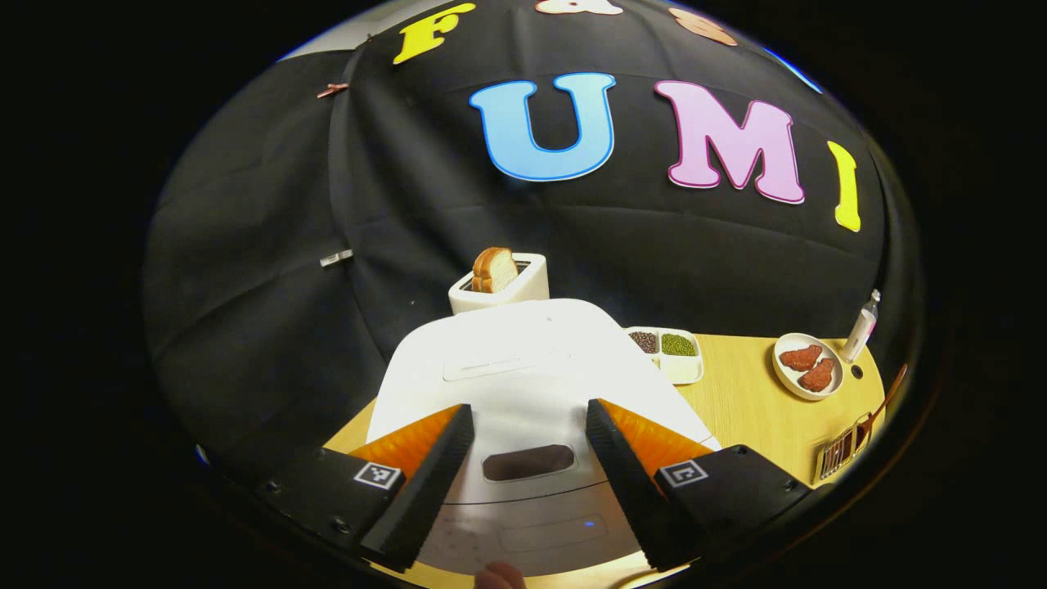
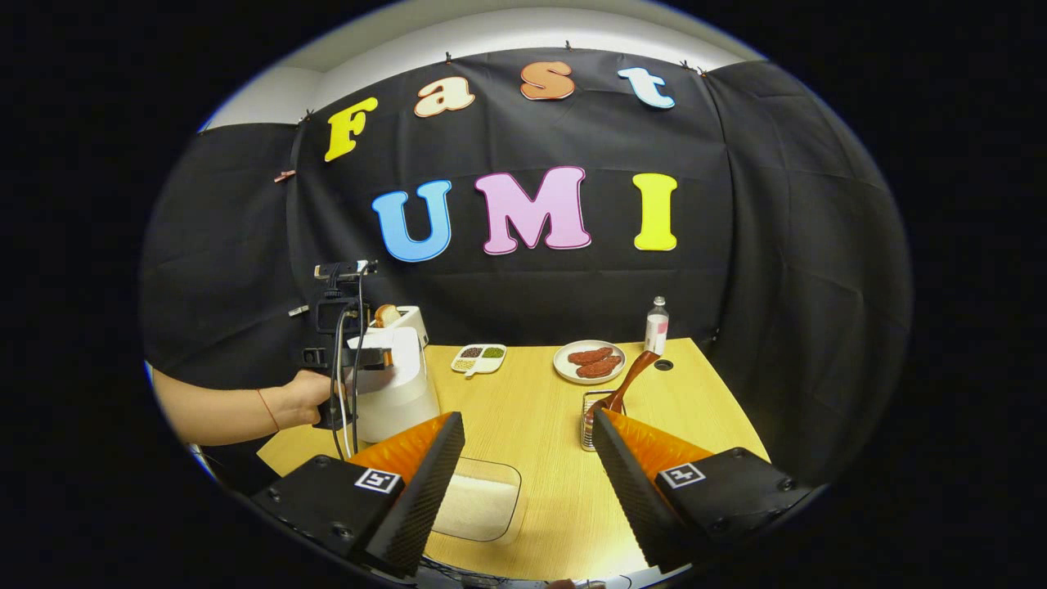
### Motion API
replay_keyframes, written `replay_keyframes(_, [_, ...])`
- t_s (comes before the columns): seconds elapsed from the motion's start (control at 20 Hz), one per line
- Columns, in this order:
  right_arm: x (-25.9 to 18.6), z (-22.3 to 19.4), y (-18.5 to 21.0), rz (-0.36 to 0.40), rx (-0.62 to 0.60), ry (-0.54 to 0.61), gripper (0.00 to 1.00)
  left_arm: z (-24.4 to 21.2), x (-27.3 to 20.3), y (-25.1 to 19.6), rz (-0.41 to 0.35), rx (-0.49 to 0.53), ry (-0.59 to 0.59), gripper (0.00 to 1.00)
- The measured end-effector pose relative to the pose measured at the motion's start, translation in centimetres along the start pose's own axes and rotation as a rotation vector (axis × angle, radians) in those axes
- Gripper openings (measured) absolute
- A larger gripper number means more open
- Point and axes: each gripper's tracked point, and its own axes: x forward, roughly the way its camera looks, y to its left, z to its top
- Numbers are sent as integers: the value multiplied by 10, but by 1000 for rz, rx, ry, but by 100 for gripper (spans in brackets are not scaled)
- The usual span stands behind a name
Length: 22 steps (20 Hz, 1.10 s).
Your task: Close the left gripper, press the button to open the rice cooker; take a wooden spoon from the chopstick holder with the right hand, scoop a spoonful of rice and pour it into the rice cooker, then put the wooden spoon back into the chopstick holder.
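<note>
The white rice cooker point(image 1: 523, 368) has its lid down, with a dark oval button point(image 1: 527, 462) on its front. My left gripper point(image 1: 527, 413) hovers open just above that button, one finger to each side, holding nothing. In the right gripper view a hand holds the left gripper point(image 2: 364, 357) over the rice cooker point(image 2: 397, 393). My right gripper point(image 2: 526, 419) is open and empty above the table's front. A wooden spoon point(image 2: 631, 378) stands tilted in the wire chopstick holder point(image 2: 590, 425) just beyond its right finger. A clear container of white rice point(image 2: 478, 501) lies by its left finger.
Behind the cooker a white toaster point(image 1: 501, 286) holds a slice of bread. A divided dish of beans point(image 1: 667, 348), a plate of meat point(image 1: 806, 364) and a small bottle point(image 1: 860, 327) sit along the table's back. A person's forearm point(image 2: 221, 409) reaches in from the left.
</note>
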Motion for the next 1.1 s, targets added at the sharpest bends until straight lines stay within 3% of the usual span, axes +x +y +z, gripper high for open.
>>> replay_keyframes(0.1, [2,6,-1,1,5,-12,99,16,-12,4,-19,-20,-59,94])
replay_keyframes(0.4, [13,42,-9,-11,-32,-82,99,72,-87,-6,-143,-43,-257,95])
replay_keyframes(0.6, [18,68,-12,-25,-45,-142,98,91,-148,-15,-208,-51,-328,94])
replay_keyframes(1.1, [14,96,-37,-92,-61,-230,98,88,-267,-9,-285,-59,-422,94])
